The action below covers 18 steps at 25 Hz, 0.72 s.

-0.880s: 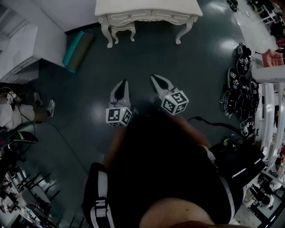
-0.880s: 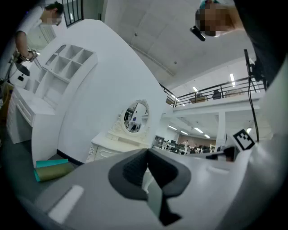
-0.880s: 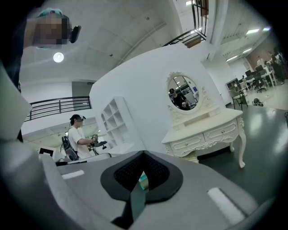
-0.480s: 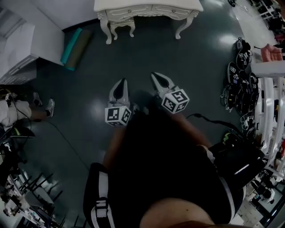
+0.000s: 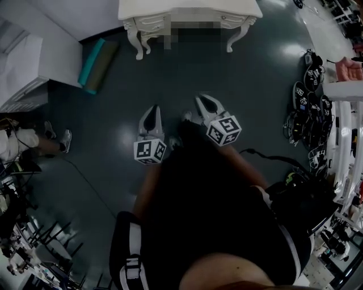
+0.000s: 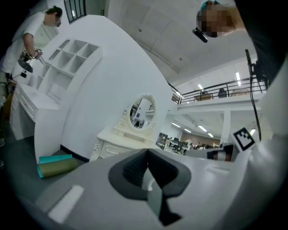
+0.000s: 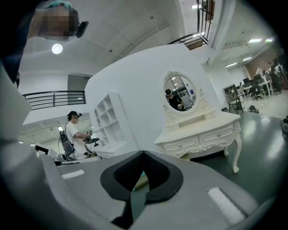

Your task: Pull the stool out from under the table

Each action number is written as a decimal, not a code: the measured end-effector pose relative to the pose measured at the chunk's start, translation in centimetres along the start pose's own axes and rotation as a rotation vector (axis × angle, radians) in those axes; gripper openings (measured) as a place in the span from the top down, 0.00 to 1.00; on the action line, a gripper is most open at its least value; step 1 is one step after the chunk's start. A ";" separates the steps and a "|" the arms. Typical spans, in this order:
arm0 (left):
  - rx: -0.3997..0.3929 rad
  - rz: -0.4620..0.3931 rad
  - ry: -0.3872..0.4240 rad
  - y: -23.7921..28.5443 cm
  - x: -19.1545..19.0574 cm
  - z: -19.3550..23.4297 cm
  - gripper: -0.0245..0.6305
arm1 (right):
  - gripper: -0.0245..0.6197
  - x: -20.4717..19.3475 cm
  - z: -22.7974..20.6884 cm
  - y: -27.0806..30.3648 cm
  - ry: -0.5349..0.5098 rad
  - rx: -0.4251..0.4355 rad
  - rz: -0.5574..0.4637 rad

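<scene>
Dark green floor (image 5: 238,85) spreads wide. Far ahead, the stool (image 5: 153,30) sits tucked under the white tabletop (image 5: 187,8), well apart from both grippers. Both the left gripper (image 5: 154,107) and the right gripper (image 5: 202,99) are pressed together, holding nothing.

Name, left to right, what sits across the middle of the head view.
white shelf unit → rolled mats → left gripper → right gripper → heap of black gear

tbl (image 5: 190,7) x1 | l claw (image 5: 157,105) + r claw (image 5: 198,97): x2 | mirror (image 7: 179,93) x1 | mat rolls (image 5: 92,61) (image 5: 104,65) x2
</scene>
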<state>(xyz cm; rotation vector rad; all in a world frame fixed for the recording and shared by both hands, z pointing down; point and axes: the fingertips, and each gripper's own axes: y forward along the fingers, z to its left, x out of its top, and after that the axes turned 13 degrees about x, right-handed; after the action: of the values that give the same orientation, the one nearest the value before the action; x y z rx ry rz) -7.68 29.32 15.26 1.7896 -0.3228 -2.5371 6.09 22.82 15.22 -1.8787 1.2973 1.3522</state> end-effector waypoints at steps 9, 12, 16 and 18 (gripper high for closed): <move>0.026 0.031 0.018 9.7 0.4 -0.4 0.95 | 0.96 2.7 -9.6 5.4 0.020 -0.012 0.001; 0.040 0.033 0.025 13.2 0.4 -0.1 0.95 | 0.96 2.6 -12.5 7.7 0.050 -0.006 -0.008; 0.045 0.024 0.058 17.2 0.8 0.0 0.95 | 0.96 2.5 -16.0 10.7 0.112 -0.005 -0.029; 0.041 0.036 0.058 18.9 0.7 0.1 0.95 | 0.96 2.2 -17.4 12.0 0.148 -0.014 -0.038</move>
<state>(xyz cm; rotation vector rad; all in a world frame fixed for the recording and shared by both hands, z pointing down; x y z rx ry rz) -9.97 10.76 18.07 1.8496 -0.4043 -2.4673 3.40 2.78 21.69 -2.0351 1.3184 1.2262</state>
